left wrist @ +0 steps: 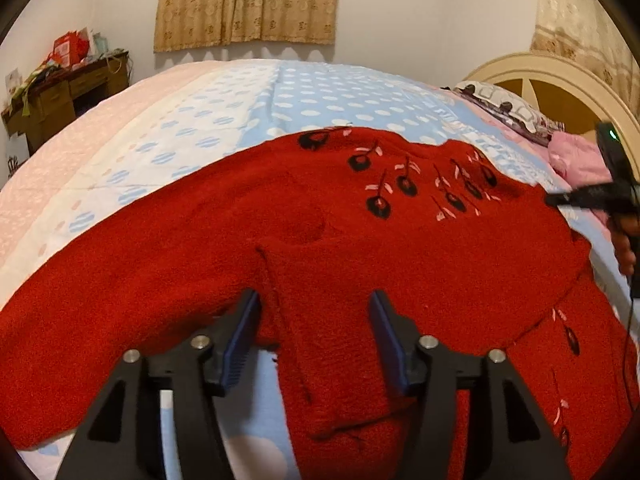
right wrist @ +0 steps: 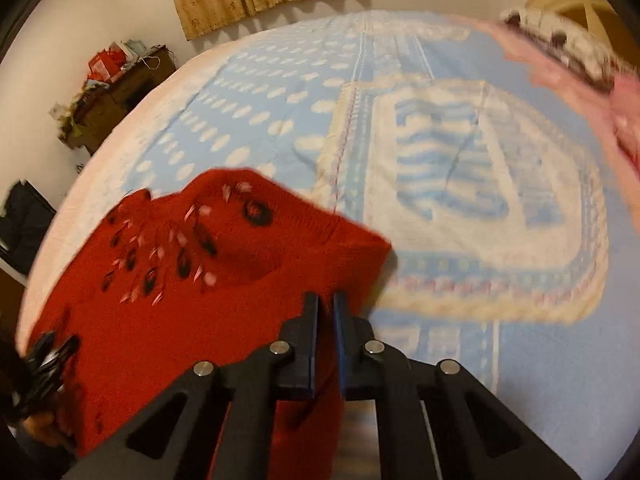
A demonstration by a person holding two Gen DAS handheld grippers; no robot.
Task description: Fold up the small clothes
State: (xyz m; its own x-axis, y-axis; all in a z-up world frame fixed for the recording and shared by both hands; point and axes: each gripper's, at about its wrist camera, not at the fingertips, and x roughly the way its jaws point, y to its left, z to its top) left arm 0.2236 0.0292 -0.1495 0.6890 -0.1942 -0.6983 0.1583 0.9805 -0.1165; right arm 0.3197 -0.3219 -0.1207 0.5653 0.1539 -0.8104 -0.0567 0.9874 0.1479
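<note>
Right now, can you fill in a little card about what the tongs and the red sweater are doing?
garment: red sweater with black and pink flower stitching, spread on the bed
surface: blue and white dotted bedspread
left tongs: open, fingers either side of a folded sleeve
right tongs: shut on the sweater's edge
picture: right view blurred
far corner: cluttered wooden desk

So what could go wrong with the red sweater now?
The right gripper pinches only a thin edge of the red sweater, so it might slip out if pulled. The left gripper is open around a folded-in sleeve without holding it, so that fold could flop loose. The right view is blurry, hinting at fast motion that may drag the sweater crooked across the bedspread.
</note>
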